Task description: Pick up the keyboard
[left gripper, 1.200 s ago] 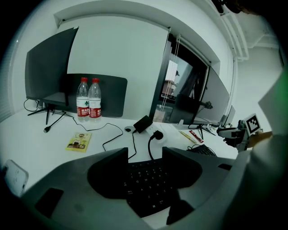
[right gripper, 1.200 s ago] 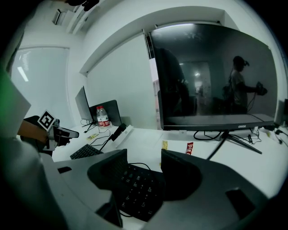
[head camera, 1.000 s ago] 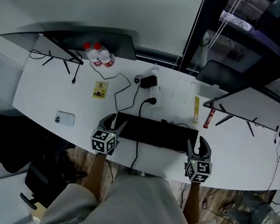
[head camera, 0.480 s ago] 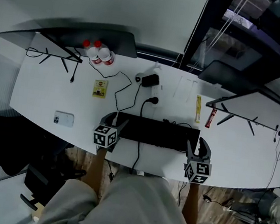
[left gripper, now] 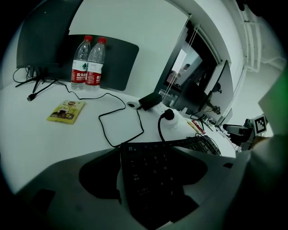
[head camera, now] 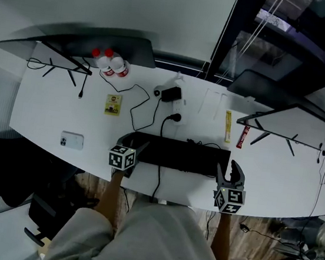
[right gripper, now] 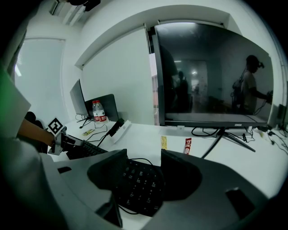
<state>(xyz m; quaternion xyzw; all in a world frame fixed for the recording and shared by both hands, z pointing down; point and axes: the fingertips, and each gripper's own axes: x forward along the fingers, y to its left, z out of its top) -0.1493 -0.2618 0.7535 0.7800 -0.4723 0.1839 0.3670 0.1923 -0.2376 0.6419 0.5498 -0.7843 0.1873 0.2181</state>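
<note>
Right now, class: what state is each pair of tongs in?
Left tongs: open, jaws just widened, keyboard end between them, not gripped.
Right tongs: open, keyboard's other end between them.

Left gripper [left gripper: 159,152]: fingers [left gripper: 96,158] spread wide and just been opening, with the near end of a flat black computer keyboard [left gripper: 153,177] lying between them on the white counter [left gripper: 40,139]. Beyond it are a thin black cable in a loop [left gripper: 100,119], a flat yellow sachet [left gripper: 66,111] and a white power strip carrying a black plug [left gripper: 175,122]. Two clear red-capped water bottles [left gripper: 86,63] stand side by side, upright, before a dark monitor panel [left gripper: 121,56].
</note>
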